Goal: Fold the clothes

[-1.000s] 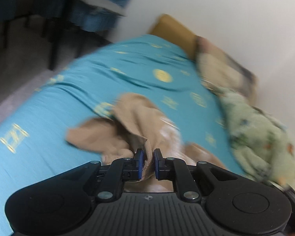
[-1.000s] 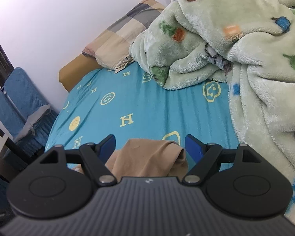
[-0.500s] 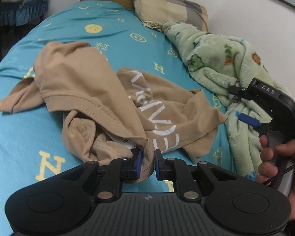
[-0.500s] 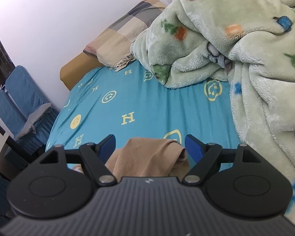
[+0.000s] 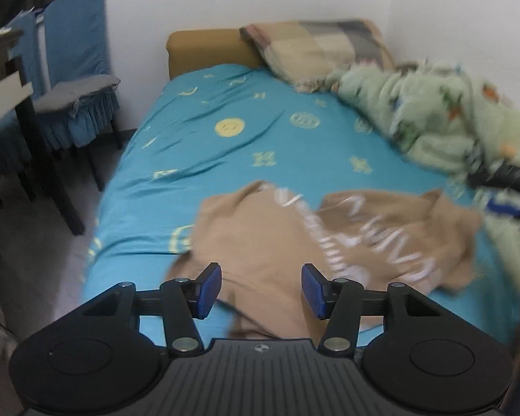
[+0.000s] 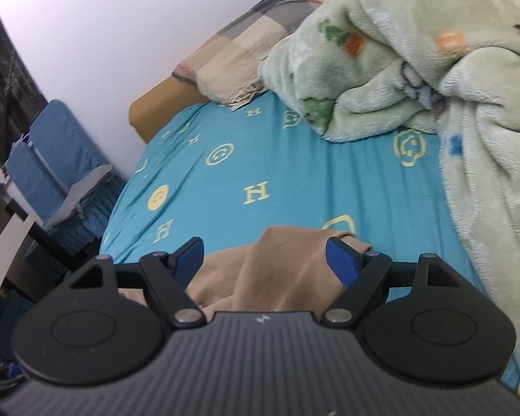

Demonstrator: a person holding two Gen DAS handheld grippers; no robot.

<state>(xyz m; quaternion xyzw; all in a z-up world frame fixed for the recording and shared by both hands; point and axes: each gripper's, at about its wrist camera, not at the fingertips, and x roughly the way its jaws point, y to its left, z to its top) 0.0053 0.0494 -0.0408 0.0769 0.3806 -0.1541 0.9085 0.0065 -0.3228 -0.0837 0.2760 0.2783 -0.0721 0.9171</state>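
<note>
A tan T-shirt (image 5: 294,242) with white lettering lies crumpled on the turquoise bed sheet (image 5: 246,145), near the bed's near edge. My left gripper (image 5: 261,289) is open and empty, just above the shirt's near part. My right gripper (image 6: 264,260) is open and empty, with a fold of the same shirt (image 6: 280,263) lying between and below its jaws. The right gripper also shows at the right edge of the left wrist view (image 5: 513,204), blurred.
A green fleece blanket (image 6: 433,69) is heaped along the bed's right side. A checked pillow (image 5: 315,48) lies at the headboard (image 5: 204,48). Blue-covered chairs (image 5: 72,79) and a dark table (image 5: 3,55) stand left of the bed, by the floor.
My left gripper was shut on the shirt; now it is open, has let the shirt go and has pulled back. The shirt lies flatter. The right gripper has moved slightly closer to the shirt.
</note>
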